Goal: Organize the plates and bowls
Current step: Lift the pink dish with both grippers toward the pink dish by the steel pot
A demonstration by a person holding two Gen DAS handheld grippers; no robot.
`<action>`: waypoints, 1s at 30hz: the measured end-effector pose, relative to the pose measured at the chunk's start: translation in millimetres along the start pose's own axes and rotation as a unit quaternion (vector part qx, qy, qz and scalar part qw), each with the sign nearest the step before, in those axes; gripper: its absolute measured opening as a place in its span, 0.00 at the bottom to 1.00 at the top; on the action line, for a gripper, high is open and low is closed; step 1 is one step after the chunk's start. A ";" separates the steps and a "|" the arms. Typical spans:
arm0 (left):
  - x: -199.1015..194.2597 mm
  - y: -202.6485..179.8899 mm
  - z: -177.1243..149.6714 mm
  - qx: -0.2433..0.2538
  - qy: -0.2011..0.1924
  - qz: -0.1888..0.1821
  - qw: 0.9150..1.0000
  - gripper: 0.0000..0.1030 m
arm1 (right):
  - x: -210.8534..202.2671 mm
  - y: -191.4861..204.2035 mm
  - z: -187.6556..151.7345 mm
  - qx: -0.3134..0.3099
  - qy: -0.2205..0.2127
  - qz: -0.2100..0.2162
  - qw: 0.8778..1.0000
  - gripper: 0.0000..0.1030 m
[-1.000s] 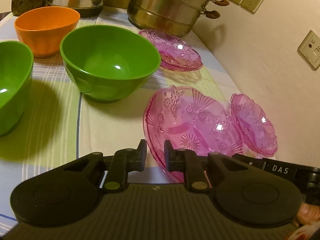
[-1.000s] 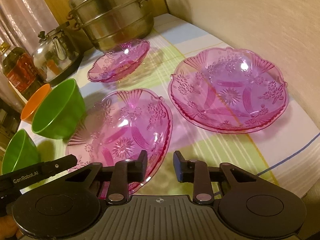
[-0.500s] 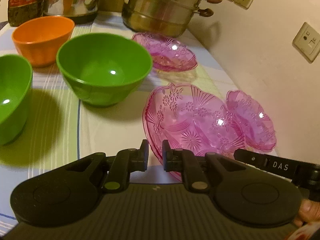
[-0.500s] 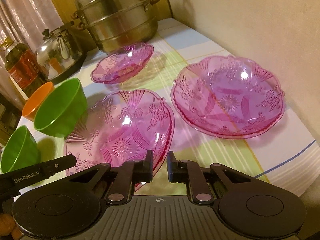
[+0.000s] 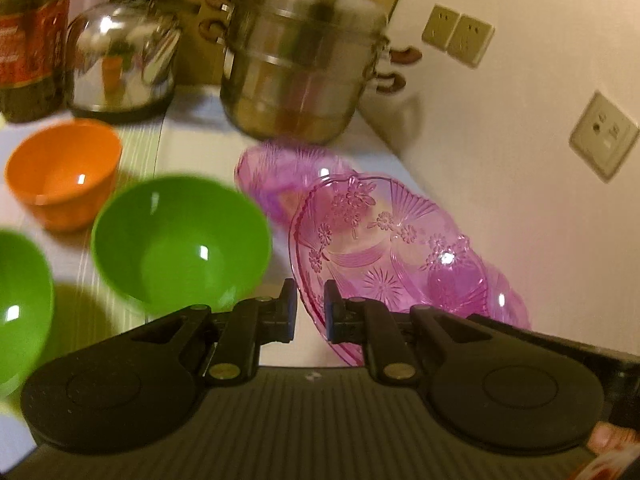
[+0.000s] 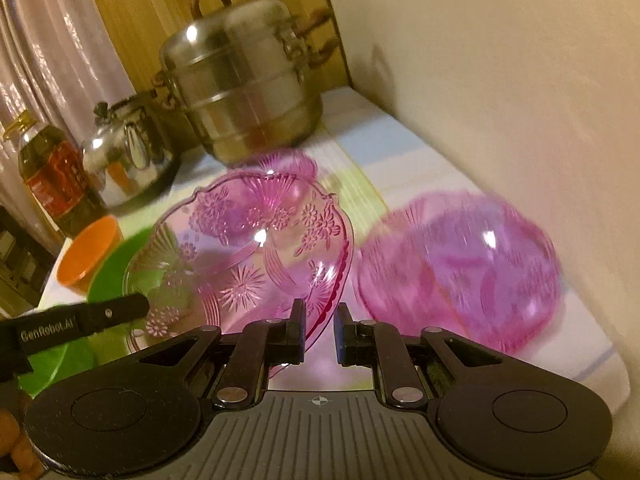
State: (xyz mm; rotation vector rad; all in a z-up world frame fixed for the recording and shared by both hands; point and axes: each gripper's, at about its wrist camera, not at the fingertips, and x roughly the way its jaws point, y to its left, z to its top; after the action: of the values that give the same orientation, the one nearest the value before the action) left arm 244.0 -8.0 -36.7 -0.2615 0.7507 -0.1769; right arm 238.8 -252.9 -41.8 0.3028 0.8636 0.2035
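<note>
Left wrist view: the left gripper is nearly closed w/ the rim of a pink glass plate pinched between its fingers. The plate is tipped up & sits off the tablecloth, just ahead of the fingers and to their right. Count here: 3 pink plates. A 2nd pink plate lies farther ahead, and a 3rd one shows blurry behind the held plate, on the right. Bowls: 3. 1 green bowl is just left of the fingers, 1 more green bowl is far left at the edge, 1 orange bowl is ahead on the left. At the back: 1 steel steamer pot, 1 kettle, 1 oil bottle.

Right wrist view: the right gripper is also nearly closed, w/ the same plate's near rim between its fingers. The plate is just ahead & left of them. The blurry pink plate lies to the right of the fingers. The left gripper's black arm reaches in from the left.
</note>
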 end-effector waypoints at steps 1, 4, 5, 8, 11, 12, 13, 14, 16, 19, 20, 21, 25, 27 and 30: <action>3.6 1.6 7.7 -0.002 -0.003 -0.003 1.000 0.12 | 3.3 2.2 6.0 -0.003 -0.004 0.000 1.000 0.14; 22.7 6.6 31.4 -0.007 -0.008 -0.005 1.000 0.12 | 18.0 6.8 26.5 -0.010 -0.011 0.001 1.000 0.14; 29.3 8.0 37.9 -0.005 -0.010 -0.004 1.000 0.12 | 24.3 7.7 34.0 -0.010 -0.011 0.003 1.000 0.14; 48.1 12.5 53.4 -0.004 -0.013 0.002 1.000 0.12 | 41.9 14.2 55.2 -0.012 -0.015 0.004 1.000 0.14; 66.7 17.7 66.5 0.001 -0.012 0.010 1.000 0.12 | 62.7 18.5 74.3 -0.006 -0.010 0.006 1.000 0.14; 73.4 19.7 71.9 0.005 -0.013 0.013 1.000 0.12 | 70.4 18.9 79.9 -0.002 -0.007 0.007 1.000 0.14; 76.6 20.7 75.0 0.007 -0.014 0.015 1.000 0.12 | 77.3 20.2 85.3 0.000 -0.005 0.008 1.000 0.14; 82.2 22.8 78.6 0.008 -0.013 0.016 1.000 0.12 | 84.7 21.4 90.9 0.003 -0.003 0.009 1.000 0.14; 93.2 28.8 84.8 0.005 -0.008 0.018 1.000 0.12 | 98.1 24.5 99.3 0.003 0.000 0.009 1.000 0.14; 108.7 38.9 91.3 -0.005 -0.001 0.019 1.000 0.12 | 117.4 28.0 108.2 0.001 0.006 0.007 1.000 0.14; 113.2 41.8 92.8 -0.009 0.001 0.019 1.000 0.12 | 123.3 29.9 110.2 0.000 0.008 0.004 1.000 0.14; 118.1 44.8 94.3 -0.013 0.004 0.020 1.000 0.12 | 128.4 31.2 111.8 -0.002 0.010 0.002 1.000 0.14; 131.9 50.6 95.1 -0.017 0.013 0.026 0.999 0.12 | 146.6 33.9 114.5 -0.006 0.017 -0.009 1.000 0.14; 139.1 52.5 93.7 -0.014 0.020 0.034 0.999 0.12 | 152.9 34.8 116.2 -0.008 0.019 -0.011 1.000 0.14; 148.5 56.5 93.3 -0.015 0.030 0.039 0.999 0.12 | 160.2 38.4 115.6 -0.018 0.021 -0.018 0.999 0.14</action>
State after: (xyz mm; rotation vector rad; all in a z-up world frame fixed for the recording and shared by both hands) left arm 418.9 24.5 -84.3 -0.2569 0.8225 -0.0999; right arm 427.5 -190.0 -72.4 0.2503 0.9048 0.1922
